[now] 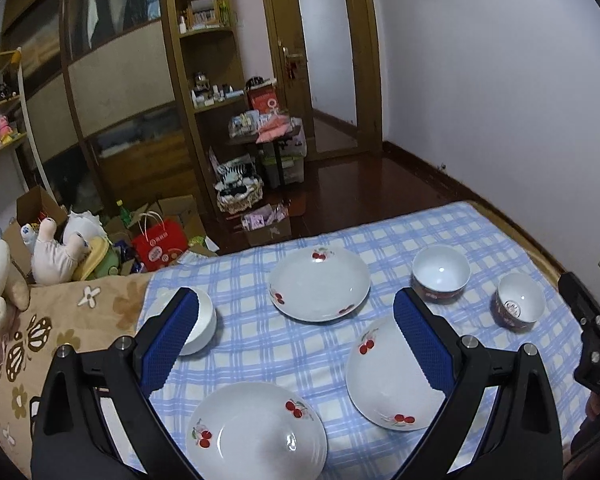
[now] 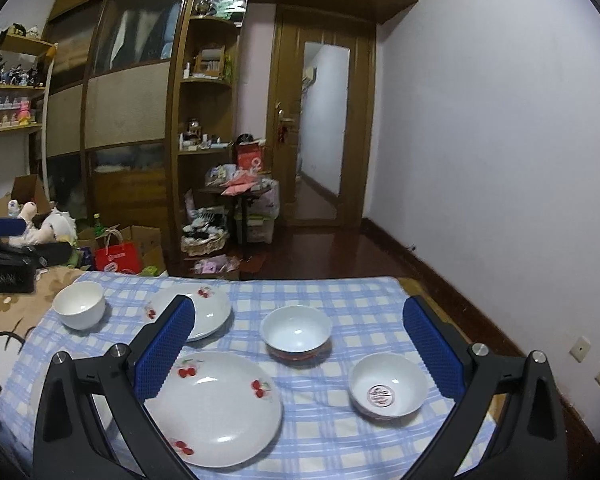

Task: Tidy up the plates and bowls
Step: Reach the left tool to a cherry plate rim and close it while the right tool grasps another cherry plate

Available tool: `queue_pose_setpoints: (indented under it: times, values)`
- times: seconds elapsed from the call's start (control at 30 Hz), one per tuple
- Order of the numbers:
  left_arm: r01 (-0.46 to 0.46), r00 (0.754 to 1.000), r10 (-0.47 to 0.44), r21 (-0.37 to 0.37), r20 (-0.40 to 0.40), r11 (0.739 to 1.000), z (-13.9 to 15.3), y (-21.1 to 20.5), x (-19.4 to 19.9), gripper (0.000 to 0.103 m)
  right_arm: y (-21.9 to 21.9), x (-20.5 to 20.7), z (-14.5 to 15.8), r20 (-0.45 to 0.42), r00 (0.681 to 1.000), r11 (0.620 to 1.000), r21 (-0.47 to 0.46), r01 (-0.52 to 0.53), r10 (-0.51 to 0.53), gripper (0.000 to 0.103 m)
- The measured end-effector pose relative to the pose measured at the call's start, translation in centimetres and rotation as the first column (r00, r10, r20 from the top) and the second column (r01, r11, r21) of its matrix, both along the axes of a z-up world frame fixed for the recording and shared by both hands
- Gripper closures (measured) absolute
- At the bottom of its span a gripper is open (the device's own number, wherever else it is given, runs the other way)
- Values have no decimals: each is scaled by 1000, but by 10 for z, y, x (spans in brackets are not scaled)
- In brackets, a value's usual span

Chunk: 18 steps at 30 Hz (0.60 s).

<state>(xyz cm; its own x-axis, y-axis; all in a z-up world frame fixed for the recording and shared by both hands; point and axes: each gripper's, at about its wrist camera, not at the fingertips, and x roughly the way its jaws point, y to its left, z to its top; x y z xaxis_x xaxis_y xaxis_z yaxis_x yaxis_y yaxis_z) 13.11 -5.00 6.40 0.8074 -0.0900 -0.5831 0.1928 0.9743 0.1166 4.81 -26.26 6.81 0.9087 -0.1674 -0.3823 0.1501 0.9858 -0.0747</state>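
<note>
Three cherry-print plates (image 1: 319, 283) and three bowls (image 2: 295, 331) sit apart on the blue checked cloth (image 1: 440, 232) over the bed, the white bowl (image 2: 79, 304) near its left edge. Your left gripper (image 1: 296, 344) and right gripper (image 2: 298, 350) both hover with jaws spread, holding nothing.

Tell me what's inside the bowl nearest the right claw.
The bowl holds no food; only a round red printed emblem shows on its white bottom. The checked cloth beneath it is covered.
</note>
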Motion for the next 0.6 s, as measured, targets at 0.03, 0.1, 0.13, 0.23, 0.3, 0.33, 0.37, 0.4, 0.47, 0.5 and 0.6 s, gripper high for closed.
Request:
queue_pose_setpoints:
  times: [0.03, 0.1, 0.13, 0.23, 0.3, 0.33, 0.37, 0.4, 0.47, 0.5, 0.6]
  values:
    - [1, 1000, -1, 5, -4, 1000, -3, 0, 3, 6, 0, 3, -1, -11, 1000, 1000, 9, 1, -1, 0]
    - [-18, 1000, 18, 13, 3, 1000, -11, 0, 9, 6, -1, 10, -3, -27, 1000, 1000, 30, -1, 2, 0]
    - [-26, 1000, 26, 18, 4, 1000, -14, 1, 12, 6, -3, 12, -5, -28, 1000, 999, 34, 3, -2, 0]
    - [-42, 999, 42, 29, -17, 999, -29, 3, 24, 6, -8, 22, -15, -33, 999, 998, 51, 19, -17, 0]
    - [-43, 998, 43, 19, -37, 999, -38, 7, 30, 6, -10, 27, -22, -46, 998, 998, 40, 39, -37, 0]
    - [-44, 998, 44, 10, -52, 999, -44, 9, 34, 6, -11, 29, -26, -47, 997, 997, 14, 70, -69, 0]
    - [-45, 997, 45, 5, -67, 999, -48, 11, 37, 6, -12, 30, -29, -47, 995, 997, 1, 83, -83, 0]
    - [-45, 996, 45, 3, -82, 999, -53, 11, 40, 6, -13, 31, -33, -54, 995, 996, -8, 84, -84, 0]
    - [-39, 993, 39, 2, -116, 999, -63, 12, 45, 6, -15, 35, -43, -79, 994, 998, 2, 70, -70, 0]
    - [-37, 991, 37, 2, -125, 999, -67, 12, 47, 6, -16, 36, -46, -89, 994, 998, 10, 68, -66, 0]
    - [-32, 987, 33, 9, -158, 999, -80, 10, 53, 6, -19, 41, -60, -117, 992, 998, 31, 58, -54, 0]
